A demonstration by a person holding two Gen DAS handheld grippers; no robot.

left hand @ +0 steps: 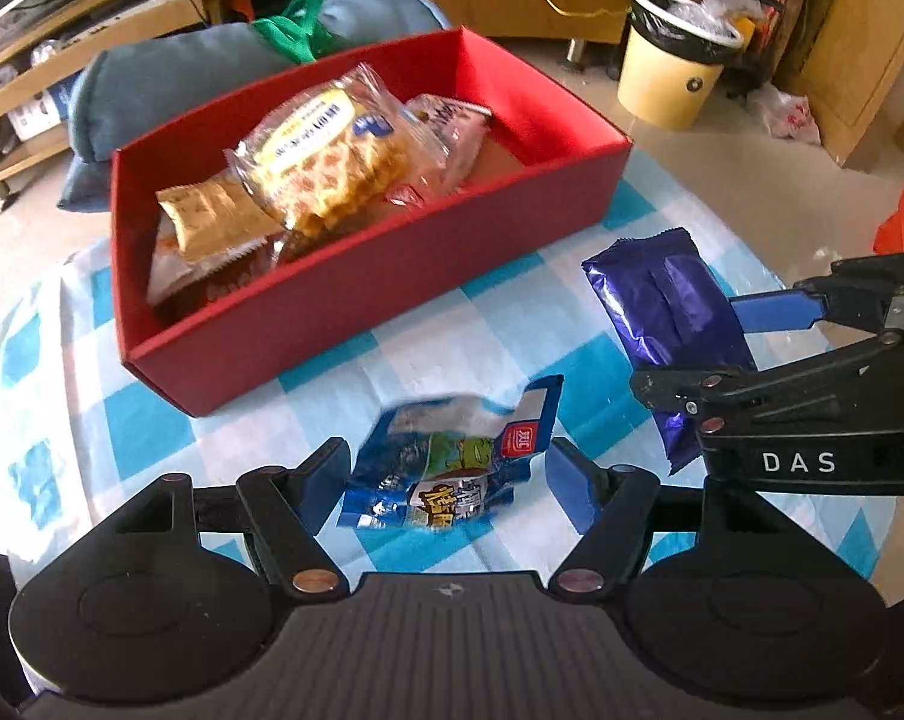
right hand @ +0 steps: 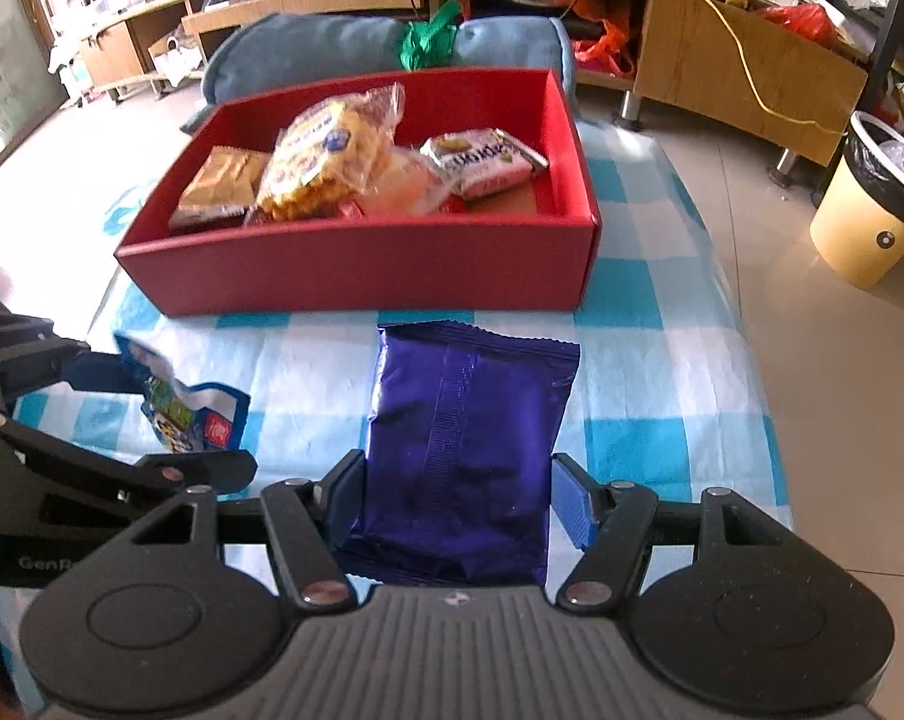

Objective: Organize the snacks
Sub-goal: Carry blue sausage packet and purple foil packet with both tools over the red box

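Both loose snacks lie on the checked cloth in front of the red box (right hand: 356, 276). The purple packet (right hand: 464, 450) looks light, puffy and slick; its flanks seem the best hold. The right gripper (right hand: 458, 504) straddles it, fingers apart. Left of it, the left gripper (left hand: 446, 480) hangs level, fingers spread around the crinkly blue packet (left hand: 452, 468).

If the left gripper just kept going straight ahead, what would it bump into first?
Probably the crinkled blue snack packet, lying on the checked cloth between the left gripper's open fingers. Beyond it stands the red cardboard box; depth is uncertain.
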